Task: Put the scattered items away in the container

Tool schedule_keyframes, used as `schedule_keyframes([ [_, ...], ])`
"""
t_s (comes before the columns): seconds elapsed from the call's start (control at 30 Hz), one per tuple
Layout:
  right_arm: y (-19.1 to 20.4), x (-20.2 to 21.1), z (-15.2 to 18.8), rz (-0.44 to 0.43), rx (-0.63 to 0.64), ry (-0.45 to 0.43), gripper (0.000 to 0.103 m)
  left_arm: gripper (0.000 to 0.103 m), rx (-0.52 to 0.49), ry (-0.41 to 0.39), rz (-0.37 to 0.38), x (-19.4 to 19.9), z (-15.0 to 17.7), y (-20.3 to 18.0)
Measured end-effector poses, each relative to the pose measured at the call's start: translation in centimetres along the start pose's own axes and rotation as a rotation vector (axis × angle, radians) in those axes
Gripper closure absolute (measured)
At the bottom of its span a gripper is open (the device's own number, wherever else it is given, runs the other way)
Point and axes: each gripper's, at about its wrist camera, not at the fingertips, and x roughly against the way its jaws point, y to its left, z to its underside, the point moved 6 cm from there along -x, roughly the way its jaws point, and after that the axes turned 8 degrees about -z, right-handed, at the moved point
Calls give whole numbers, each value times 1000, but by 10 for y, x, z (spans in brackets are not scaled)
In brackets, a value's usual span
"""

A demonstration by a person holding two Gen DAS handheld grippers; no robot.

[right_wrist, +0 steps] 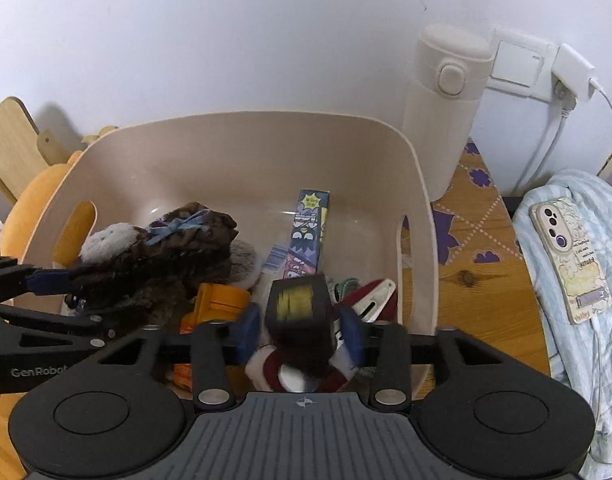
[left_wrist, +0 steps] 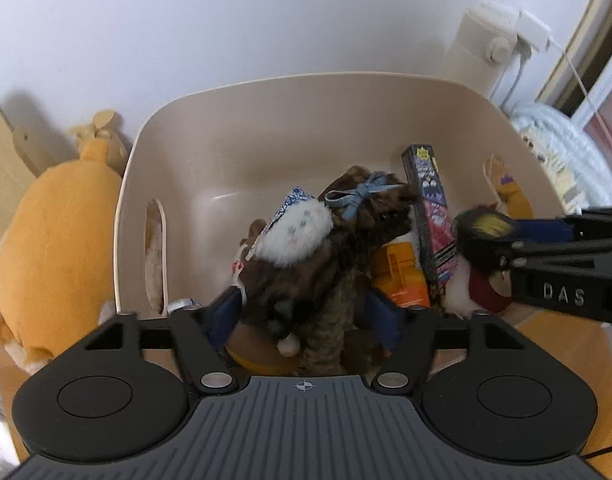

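Blurring figure (right_wrist: 297, 312); plush (left_wrist: 306, 264) indistinct

Left gripper (left_wrist: 303, 312) clamped on a brown furry plush toy with a blue ribbon bow (left_wrist: 330, 248), held over the beige plastic tub (left_wrist: 306, 120). Right gripper (left_wrist: 502, 240) alongside, gripping a black-headed figure (left_wrist: 482, 236).

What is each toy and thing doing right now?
Left gripper: shut on the brown plush.
Brown plush: held over the bin.
Right gripper: shut on the black-headed figure.
Black-headed figure: held over the bin.
Bin: upright, partly filled.
Cream bottle: upright, lid on.
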Motion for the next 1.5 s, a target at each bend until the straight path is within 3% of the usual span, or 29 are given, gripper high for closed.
schedule_keyframes([
  [0.2,2,21,-2,18,11,-42,27,26,28,-16,9,16,-2,3],
  [0.33,6,37,-3,15,6,-67,24,25,13,-36,14,30,-2,2],
  [0.4,8,44,-2,15,4,-72,16,25,8,-45,17,38,-2,2],
  [0.87,23,93,14,22,3,-121,4,23,-17,-109,40,95,16,10],
  [1.07,29,112,32,28,-20,-120,2,23,-30,-115,95,112,30,13],
  [1.5,45,148,59,6,-36,-126,1,23,-65,-167,92,151,61,11],
])
